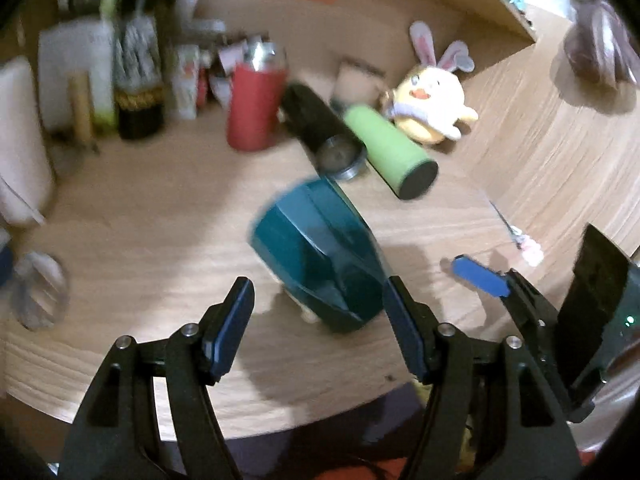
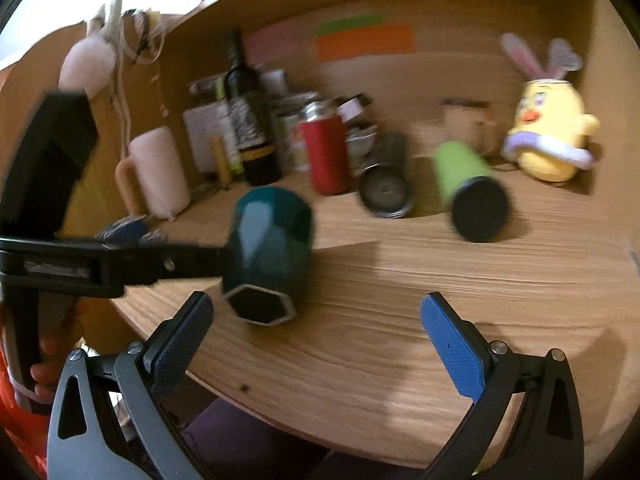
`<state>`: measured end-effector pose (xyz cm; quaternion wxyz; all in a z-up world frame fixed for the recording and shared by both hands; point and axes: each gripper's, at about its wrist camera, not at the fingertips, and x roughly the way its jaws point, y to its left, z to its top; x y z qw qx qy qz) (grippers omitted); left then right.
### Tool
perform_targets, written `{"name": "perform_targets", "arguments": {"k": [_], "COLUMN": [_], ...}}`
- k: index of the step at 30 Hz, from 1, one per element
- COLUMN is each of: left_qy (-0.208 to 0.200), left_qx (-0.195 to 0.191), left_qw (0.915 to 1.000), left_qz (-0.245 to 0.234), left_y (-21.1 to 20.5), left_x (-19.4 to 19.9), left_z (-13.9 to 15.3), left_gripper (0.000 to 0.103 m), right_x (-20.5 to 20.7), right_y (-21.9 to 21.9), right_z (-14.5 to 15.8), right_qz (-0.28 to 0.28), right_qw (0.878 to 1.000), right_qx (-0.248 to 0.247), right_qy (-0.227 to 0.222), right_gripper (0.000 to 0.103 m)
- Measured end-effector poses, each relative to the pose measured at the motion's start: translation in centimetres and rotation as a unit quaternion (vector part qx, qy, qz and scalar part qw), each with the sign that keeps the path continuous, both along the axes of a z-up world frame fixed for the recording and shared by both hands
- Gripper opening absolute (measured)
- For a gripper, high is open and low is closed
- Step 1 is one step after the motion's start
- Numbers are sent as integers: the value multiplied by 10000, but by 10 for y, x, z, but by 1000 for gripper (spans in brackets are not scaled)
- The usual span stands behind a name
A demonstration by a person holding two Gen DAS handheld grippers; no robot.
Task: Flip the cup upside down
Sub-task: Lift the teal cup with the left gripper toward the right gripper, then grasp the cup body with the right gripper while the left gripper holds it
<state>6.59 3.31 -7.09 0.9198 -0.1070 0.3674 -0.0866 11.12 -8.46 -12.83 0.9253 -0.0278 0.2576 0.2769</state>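
My left gripper [image 1: 318, 302]: fingers spread wide, nothing pinched. The right-hand pad [image 1: 404, 320] sits against or just beside the lower flank of the teal faceted cup [image 1: 320, 256]; blur hides whether they touch. The other pad stands apart from it.

My right gripper [image 2: 316, 336]: fingers parted wide, empty, hanging over bare wood at the near edge of the wooden desk [image 2: 400, 280].

In the right wrist view the cup [image 2: 272, 248] is tilted, its dark hexagonal base [image 2: 260, 304] turned toward the camera and downward, its mouth away. One finger of the left gripper reaches in from the left and meets the cup's side. I cannot tell if the cup rests on the desk or is lifted.

Further back:
- black cylinder [image 1: 320, 132] lying on its side, end cap facing forward
- green tumbler [image 1: 390, 152] lying just beside it, black end toward me
- red bottle [image 1: 256, 108] upright, silver top
- yellow chick plush [image 1: 430, 100] with bunny ears, by the right wall
- dark wine bottle [image 2: 250, 120] among clutter at the back left
- pink mug [image 2: 158, 172] standing left of that

Colored sticky notes [image 2: 364, 42] on the back panel.
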Motion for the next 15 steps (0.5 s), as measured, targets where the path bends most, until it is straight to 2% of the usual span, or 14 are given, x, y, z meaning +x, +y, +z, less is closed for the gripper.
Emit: {"name": "perform_targets", "arguments": {"k": [4,5,6,7,9,15], "left_qy": [-498,-561,-615,-649,-688,-742], "left_qx": [596,669,746,833,908,914], "left_qw": [9967,9959,9950,9941,9934,9930], "left_qz": [231,251,258,230,145,-44], "left_y": [6,7,8,7,5,-5], "left_x": [-5,-4,-3,-1,3,15], "left_z": [10,11,11,11,10,3], "left_gripper": [64,62,54,45,35,19], "right_x": [11,14,16,19,24,30], "right_y": [33,39,43,47,49,50], "right_z": [-12,-15,-17,-19,-22,-25], "right_qz": [291,324,334,334,343,541], "right_qw": [9994,9993,9992,9992,9990,9977], "right_qx": [-83,-100,-115,-93,-33,43], "right_qy": [140,175,209,221,293,405], "right_gripper": [103,103,101,97,86,60]}}
